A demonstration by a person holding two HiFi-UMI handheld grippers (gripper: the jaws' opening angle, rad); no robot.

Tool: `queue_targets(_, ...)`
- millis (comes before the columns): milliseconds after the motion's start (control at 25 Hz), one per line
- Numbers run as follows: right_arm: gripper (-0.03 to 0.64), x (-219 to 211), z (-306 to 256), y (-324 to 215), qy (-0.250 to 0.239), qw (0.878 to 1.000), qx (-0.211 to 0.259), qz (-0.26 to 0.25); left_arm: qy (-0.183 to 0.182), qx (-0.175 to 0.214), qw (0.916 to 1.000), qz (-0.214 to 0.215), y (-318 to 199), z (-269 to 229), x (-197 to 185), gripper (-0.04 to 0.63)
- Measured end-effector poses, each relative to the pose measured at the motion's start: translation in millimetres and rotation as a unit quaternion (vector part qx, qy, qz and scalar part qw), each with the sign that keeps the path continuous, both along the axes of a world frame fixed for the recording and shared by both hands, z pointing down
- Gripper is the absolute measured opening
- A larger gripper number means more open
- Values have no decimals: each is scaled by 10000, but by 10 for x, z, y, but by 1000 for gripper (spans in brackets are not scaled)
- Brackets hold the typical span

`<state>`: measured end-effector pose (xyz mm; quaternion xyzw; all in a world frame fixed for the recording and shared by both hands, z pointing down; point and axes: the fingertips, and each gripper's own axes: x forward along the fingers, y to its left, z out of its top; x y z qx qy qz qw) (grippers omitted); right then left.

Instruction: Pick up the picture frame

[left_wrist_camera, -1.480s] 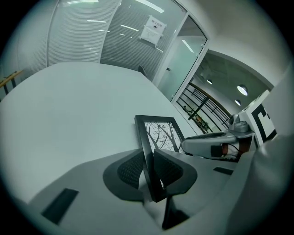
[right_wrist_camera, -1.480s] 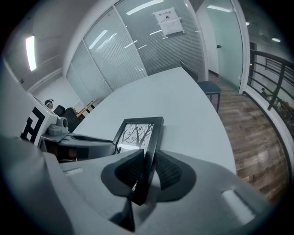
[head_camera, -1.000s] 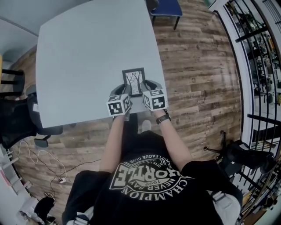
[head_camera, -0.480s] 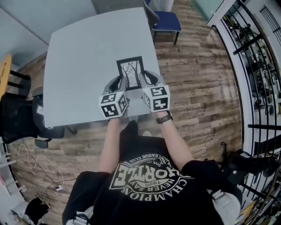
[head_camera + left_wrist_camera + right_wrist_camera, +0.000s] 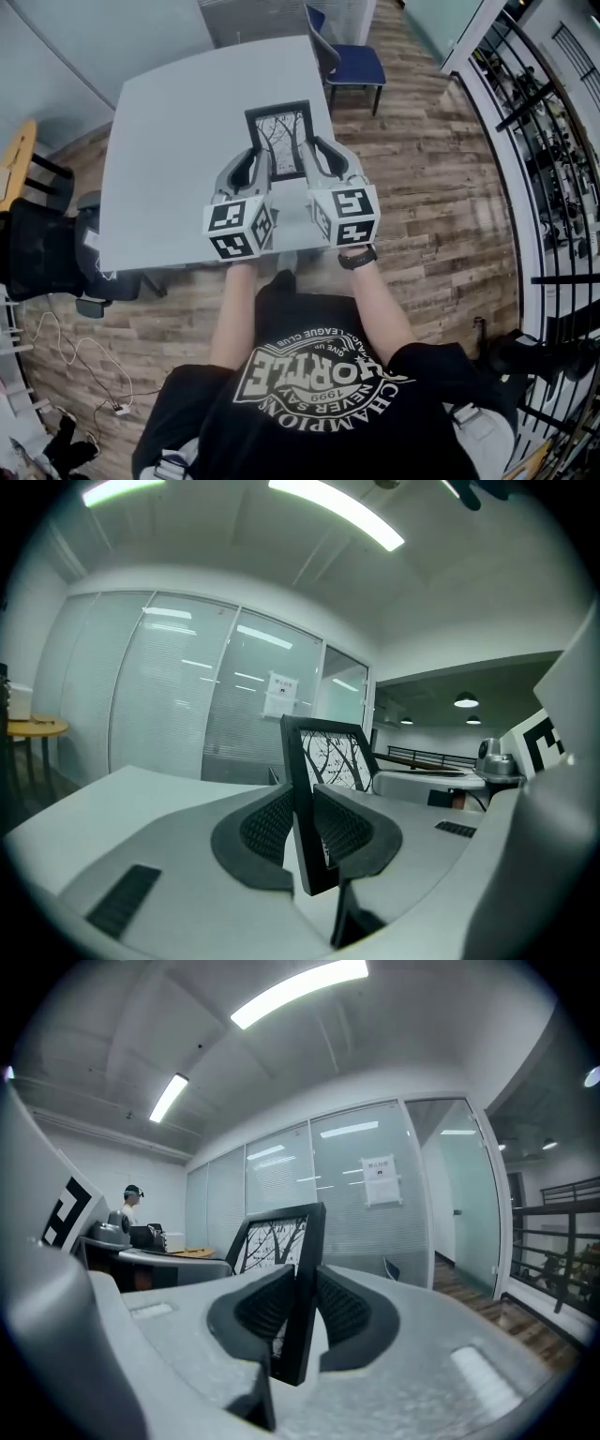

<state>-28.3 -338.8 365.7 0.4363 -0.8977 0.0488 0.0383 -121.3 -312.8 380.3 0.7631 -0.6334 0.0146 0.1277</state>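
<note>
The picture frame (image 5: pixel 279 141) is black-rimmed with a print of bare trees. It hangs in the air above the grey table (image 5: pixel 169 141), held by its two side edges. My left gripper (image 5: pixel 251 171) is shut on its left edge, and in the left gripper view the black rim (image 5: pixel 302 817) sits pinched between the dark pads (image 5: pixel 267 829). My right gripper (image 5: pixel 317 161) is shut on the right edge, and the right gripper view shows the rim (image 5: pixel 302 1307) clamped the same way. Both grippers point almost level.
A blue chair (image 5: pixel 352 61) stands beyond the table's far right corner. A black office chair (image 5: pixel 37 258) is at the table's left, with a yellow table edge (image 5: pixel 14 159) behind it. A black railing (image 5: pixel 553 141) runs along the right. Glass partitions (image 5: pixel 187 696) close the room.
Both grippers have risen together with the frame held between them, from just above the tabletop to well above it. They have tipped from pointing downward to near level.
</note>
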Motion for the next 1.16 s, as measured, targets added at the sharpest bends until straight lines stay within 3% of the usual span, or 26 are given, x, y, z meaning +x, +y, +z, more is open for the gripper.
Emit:
queue_targets(200, 71, 68, -473, 193, -298, 9980, 563, -22, -285, 692, 9971, -125, 190, -506, 54, 71)
queue_targets(400, 69, 180, -823, 364, -369, 9949, 944, 17, -290, 1006, 9945, -45, 341, -827, 157, 71)
queue_targets(600, 69, 247, -866, 414, -443, 9941, 986, 43, -316, 1064, 9938, -4, 379, -880, 217, 71)
queue_targets(1160, 71, -43, -707, 264, -348, 9957, 854, 7, -254, 897, 9956, -50, 238, -724, -70, 71)
